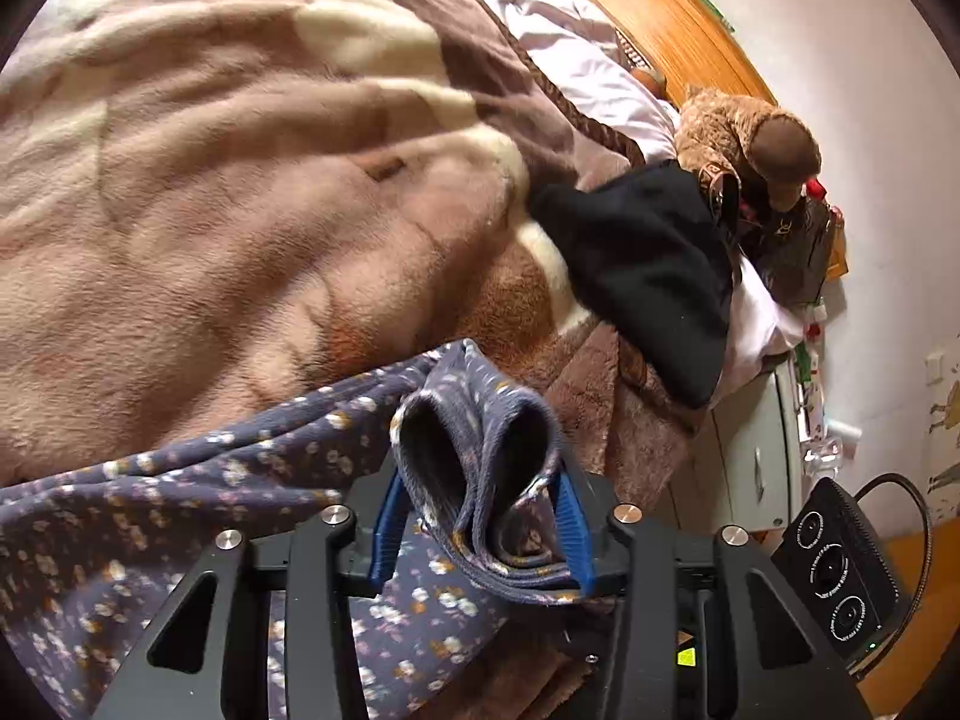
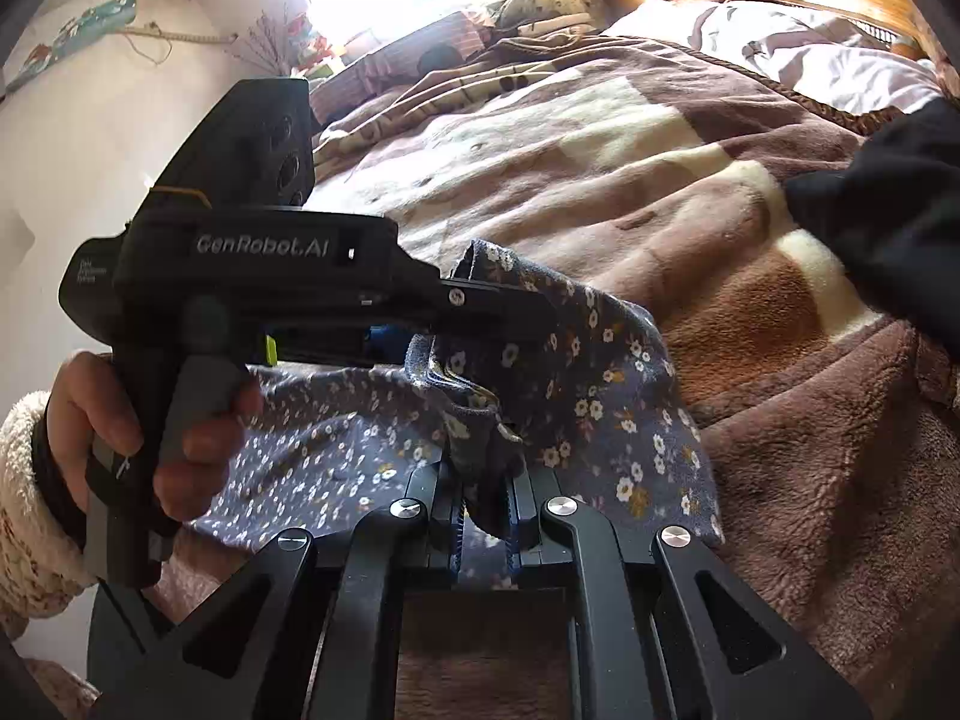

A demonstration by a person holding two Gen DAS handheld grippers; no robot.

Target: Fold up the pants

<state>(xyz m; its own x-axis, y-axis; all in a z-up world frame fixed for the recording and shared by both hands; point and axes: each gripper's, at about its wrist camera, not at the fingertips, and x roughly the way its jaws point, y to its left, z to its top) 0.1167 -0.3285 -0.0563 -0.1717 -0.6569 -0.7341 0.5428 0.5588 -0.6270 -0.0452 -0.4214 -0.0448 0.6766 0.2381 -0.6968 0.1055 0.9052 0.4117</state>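
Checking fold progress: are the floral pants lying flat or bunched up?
Bunched: the floral pants are gathered, with doubled fabric between the pads of both the left gripper and right gripper.

Left tongs [image 1: 480, 531] pinch folded floral pants [image 1: 474, 480] over a plush brown blanket [image 1: 240, 180].

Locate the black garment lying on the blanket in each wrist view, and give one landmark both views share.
Left wrist view: the black garment lies right of centre, at the bed's edge below a brown plush toy.
Right wrist view: it sits at the right edge, partly cut off.
Shared landmark: the brown-and-cream fleece blanket.
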